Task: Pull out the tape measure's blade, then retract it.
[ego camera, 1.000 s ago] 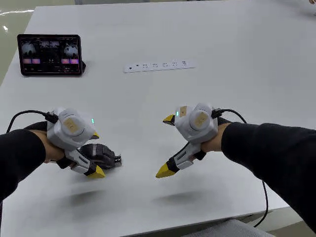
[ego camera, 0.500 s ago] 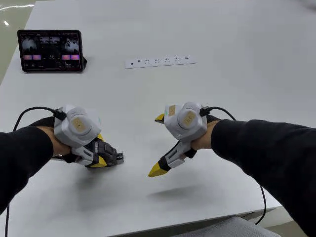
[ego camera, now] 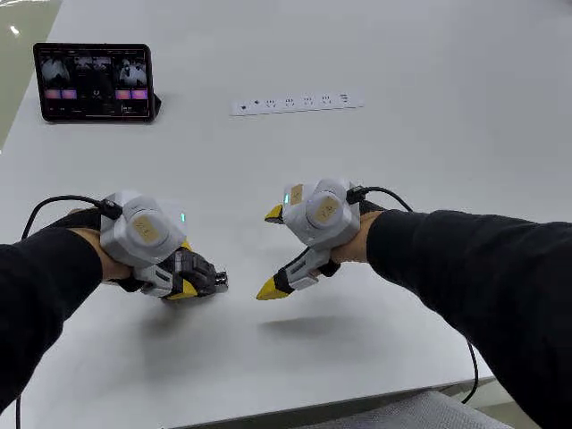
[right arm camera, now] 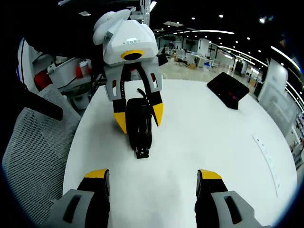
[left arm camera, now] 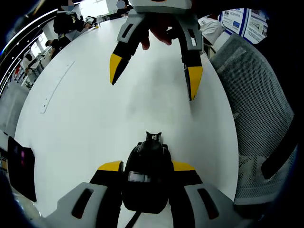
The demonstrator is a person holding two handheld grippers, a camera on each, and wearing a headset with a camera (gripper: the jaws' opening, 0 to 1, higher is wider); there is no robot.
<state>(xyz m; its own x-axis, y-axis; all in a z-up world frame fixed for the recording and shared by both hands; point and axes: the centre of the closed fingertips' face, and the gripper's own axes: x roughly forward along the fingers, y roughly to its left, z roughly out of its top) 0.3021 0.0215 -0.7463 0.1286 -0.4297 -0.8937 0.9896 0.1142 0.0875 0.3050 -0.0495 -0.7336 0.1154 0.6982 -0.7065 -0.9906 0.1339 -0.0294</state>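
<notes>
A black tape measure (left arm camera: 148, 173) stands on the white table (ego camera: 375, 152), clamped between the yellow-tipped jaws of my left gripper (left arm camera: 145, 167). Its metal blade hook (right arm camera: 142, 153) points toward my right gripper (right arm camera: 152, 176). In the head view the left gripper (ego camera: 185, 268) holds the tape measure (ego camera: 195, 273) at lower left. My right gripper (ego camera: 269, 252) faces it from the right, open, a short gap from the hook (ego camera: 222, 281). The left gripper view shows the right gripper (left arm camera: 152, 78) ahead with its jaws spread wide. No blade is drawn out.
A tablet (ego camera: 93, 80) with a lit screen stands at the far left of the table. A white power strip (ego camera: 297, 104) lies farther back in the middle. A grey mesh chair (right arm camera: 33, 142) sits at the table's near edge. Cables trail from both grippers.
My left gripper has shut on the tape measure, which it straddled a second ago. My right gripper has moved left, closer to the hook.
</notes>
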